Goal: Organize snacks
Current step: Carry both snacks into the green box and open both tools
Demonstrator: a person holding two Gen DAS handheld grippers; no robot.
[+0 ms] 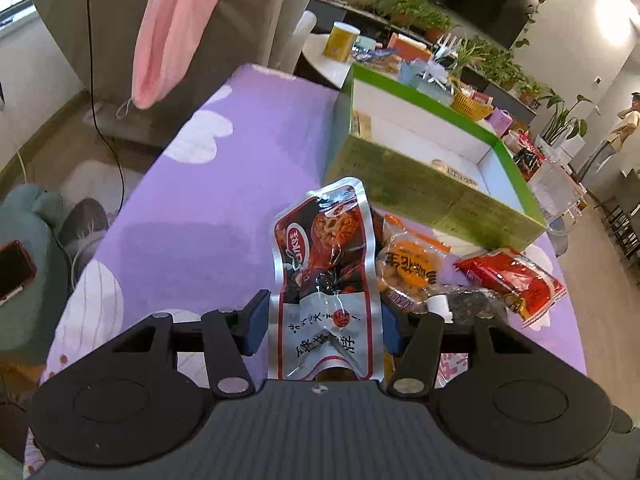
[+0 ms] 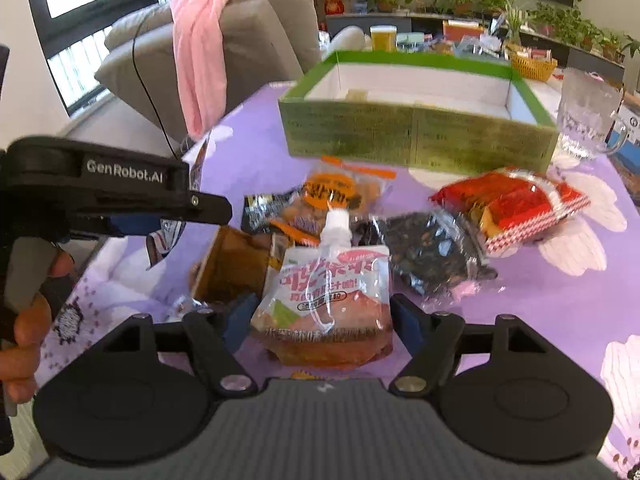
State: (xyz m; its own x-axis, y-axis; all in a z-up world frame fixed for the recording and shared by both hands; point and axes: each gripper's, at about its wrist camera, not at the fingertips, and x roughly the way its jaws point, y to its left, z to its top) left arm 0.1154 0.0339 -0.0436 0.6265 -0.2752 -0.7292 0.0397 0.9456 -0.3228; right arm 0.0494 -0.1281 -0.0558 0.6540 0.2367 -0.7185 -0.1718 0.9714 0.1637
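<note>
Both my grippers angle down over the purple cloth (image 1: 192,216): the left gripper (image 1: 320,320) has its jaws clamped on a red-and-silver snack packet (image 1: 326,280), lifted short of the green box (image 1: 420,184), while my right gripper (image 2: 324,320) brackets a spouted jelly pouch (image 2: 328,296), pads apparently just touching its sides.

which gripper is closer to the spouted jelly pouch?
Right. The right gripper straddles the jelly pouch; the left gripper is off to its left, holding a red packet.
</note>
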